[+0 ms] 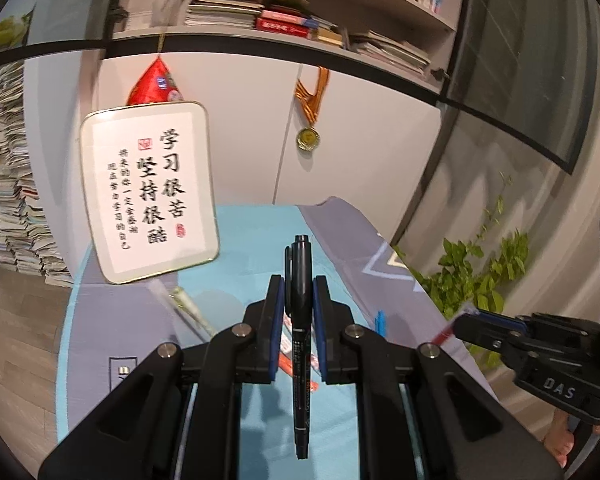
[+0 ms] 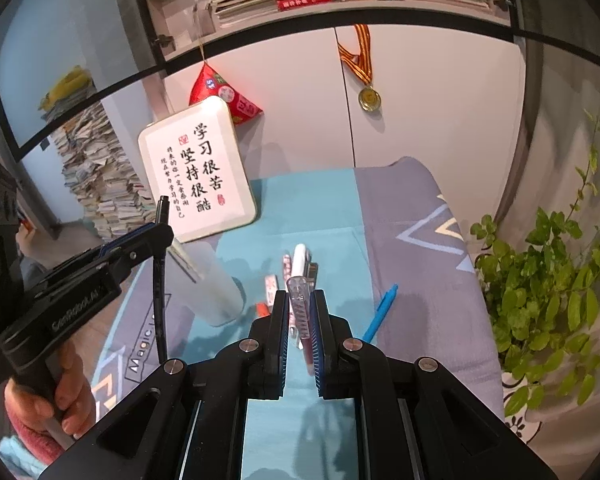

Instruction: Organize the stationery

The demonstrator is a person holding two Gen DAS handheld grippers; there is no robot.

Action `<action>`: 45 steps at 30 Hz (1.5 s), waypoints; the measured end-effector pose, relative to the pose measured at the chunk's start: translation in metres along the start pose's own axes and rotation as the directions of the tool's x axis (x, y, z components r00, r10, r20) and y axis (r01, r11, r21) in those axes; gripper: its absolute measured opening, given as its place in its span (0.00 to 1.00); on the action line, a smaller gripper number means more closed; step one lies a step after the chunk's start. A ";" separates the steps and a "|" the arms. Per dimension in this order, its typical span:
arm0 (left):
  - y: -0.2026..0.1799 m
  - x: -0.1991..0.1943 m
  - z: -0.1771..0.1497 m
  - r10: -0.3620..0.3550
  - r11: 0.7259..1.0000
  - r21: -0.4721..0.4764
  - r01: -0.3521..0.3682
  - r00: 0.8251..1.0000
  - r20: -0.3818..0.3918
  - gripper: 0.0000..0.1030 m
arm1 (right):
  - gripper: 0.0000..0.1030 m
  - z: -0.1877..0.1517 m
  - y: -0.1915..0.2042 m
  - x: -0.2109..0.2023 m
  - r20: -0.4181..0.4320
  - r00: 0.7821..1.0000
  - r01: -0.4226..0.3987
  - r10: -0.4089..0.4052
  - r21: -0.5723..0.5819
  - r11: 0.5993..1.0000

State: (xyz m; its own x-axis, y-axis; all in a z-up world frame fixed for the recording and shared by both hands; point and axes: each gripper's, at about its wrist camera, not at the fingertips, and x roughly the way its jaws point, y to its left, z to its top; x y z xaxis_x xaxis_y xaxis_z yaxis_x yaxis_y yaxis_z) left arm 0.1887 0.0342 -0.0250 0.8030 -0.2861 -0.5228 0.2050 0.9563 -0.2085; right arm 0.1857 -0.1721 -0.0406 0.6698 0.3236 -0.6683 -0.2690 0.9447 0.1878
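My left gripper [image 1: 298,282] is shut on a black marker pen [image 1: 300,264], which stands upright between the blue pads and runs back under the gripper. My right gripper [image 2: 300,298] is shut on a clear pink-tinted pen [image 2: 299,292]. In the right wrist view the left gripper [image 2: 162,234] hangs at the left over the table edge with the black marker [image 2: 161,280], a hand on its handle. Below it stands a frosted cup [image 2: 216,292]. On the blue mat lie a white pen [image 2: 300,258], a patterned pen [image 2: 287,266], an orange pen [image 2: 262,309] and a blue pen [image 2: 380,312].
A framed calligraphy board [image 2: 200,172] leans against the white cabinet at the back of the table. A leafy plant [image 2: 548,288] stands off the table's right edge. Stacked books [image 2: 96,176] rise at the left. A medal [image 2: 369,98] hangs on the cabinet door below bookshelves.
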 end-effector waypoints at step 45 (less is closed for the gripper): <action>0.080 0.028 0.022 0.103 0.987 -0.138 -0.085 0.986 0.133 0.12 | 0.11 0.054 0.077 0.061 -0.066 0.993 -0.103 0.097 -0.086 0.991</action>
State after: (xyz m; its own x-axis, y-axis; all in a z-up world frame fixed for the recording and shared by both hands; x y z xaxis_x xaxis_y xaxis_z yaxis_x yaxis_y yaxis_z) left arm 0.2402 0.1043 -0.0388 0.8870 -0.1753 -0.4271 0.0570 0.9596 -0.2754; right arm 0.2434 -0.0765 -0.0282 0.5930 0.4098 -0.6931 -0.3949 0.8982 0.1931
